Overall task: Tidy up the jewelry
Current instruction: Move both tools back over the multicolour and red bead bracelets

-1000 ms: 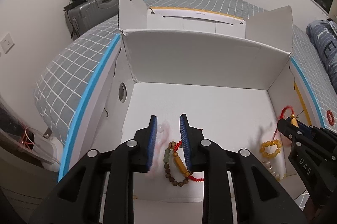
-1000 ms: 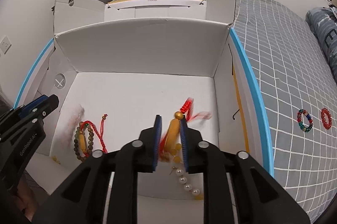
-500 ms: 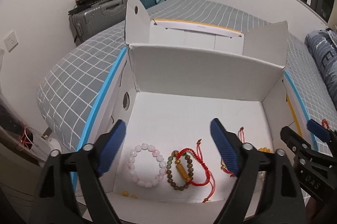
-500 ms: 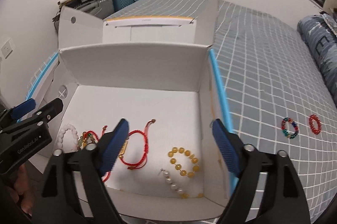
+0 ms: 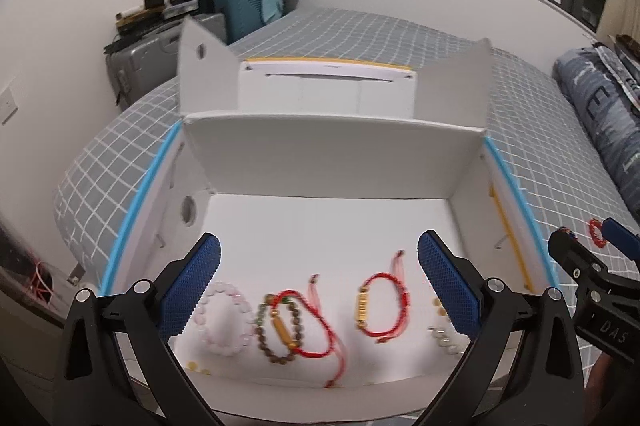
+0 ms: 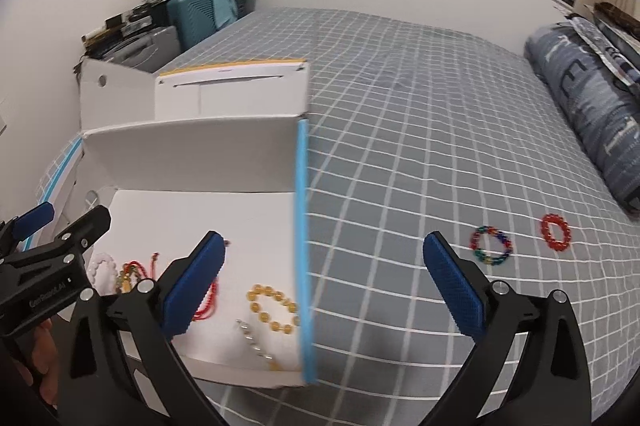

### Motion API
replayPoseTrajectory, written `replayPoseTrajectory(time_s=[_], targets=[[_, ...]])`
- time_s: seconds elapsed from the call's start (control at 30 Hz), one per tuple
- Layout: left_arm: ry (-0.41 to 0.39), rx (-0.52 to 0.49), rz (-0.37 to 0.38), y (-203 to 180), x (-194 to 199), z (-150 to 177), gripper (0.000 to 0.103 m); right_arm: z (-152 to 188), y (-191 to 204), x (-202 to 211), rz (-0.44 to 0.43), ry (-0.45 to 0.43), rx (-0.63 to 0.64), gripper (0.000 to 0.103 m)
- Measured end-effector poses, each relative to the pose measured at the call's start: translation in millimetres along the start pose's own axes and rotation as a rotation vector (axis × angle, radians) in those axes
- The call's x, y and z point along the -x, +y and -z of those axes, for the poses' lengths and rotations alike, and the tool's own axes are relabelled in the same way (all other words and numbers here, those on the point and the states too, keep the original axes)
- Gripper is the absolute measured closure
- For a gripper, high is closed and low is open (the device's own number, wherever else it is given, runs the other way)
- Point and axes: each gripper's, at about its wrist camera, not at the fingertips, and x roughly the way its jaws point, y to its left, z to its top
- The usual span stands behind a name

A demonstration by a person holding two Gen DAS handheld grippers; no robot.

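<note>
An open white box (image 5: 332, 154) lies on the bed. On its floor lie a pink bead bracelet (image 5: 224, 322), a brown bead bracelet with a red cord (image 5: 280, 330), a red cord bracelet with a gold tube (image 5: 384, 310), a yellow bead bracelet (image 6: 274, 308) and a pearl string (image 6: 256, 344). My left gripper (image 5: 320, 286) hangs above the box's near side, its jaws opening with nothing between them. My right gripper (image 6: 324, 286) straddles the box's blue right edge (image 6: 300, 226), its jaws opening and empty too. On the bedspread lie a multicoloured bracelet (image 6: 491, 245) and a red bead bracelet (image 6: 555, 231).
The grey checked bedspread (image 6: 400, 106) stretches to the right of the box. A blue rolled quilt (image 6: 592, 98) lies at the far right. Suitcases (image 5: 160, 58) stand against the back wall. The box's lid flaps (image 5: 328, 90) stand up behind it.
Both grippers opened wide and let go of their bracelets, which now lie in the box. Both pulled back and up; the right one swung right toward the bedspread.
</note>
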Motion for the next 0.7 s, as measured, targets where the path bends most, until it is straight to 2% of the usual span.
replayPoseTrajectory(time_s=[0.13,0.33,0.47,0.6,0.7], targets=[[-0.006,-0.046,0.045,-37,7,-1,0.006,-4,-31,10,0.031,-0.011,-0.035,0.008],[0.002,-0.133,0.11,-106,12,-11,0.006,-13,-113,20,0.078,-0.012,-0.153,0.008],[-0.005,-0.187,0.156,-163,14,-20,0.006,-15,-170,15,0.133,0.005,-0.21,0.008],[0.026,-0.266,0.195,-225,1,-18,0.006,-14,-224,5,0.191,0.031,-0.24,0.008],[0.055,-0.304,0.228,-264,-12,-11,0.006,-11,-261,-9,0.203,0.062,-0.265,0.008]])
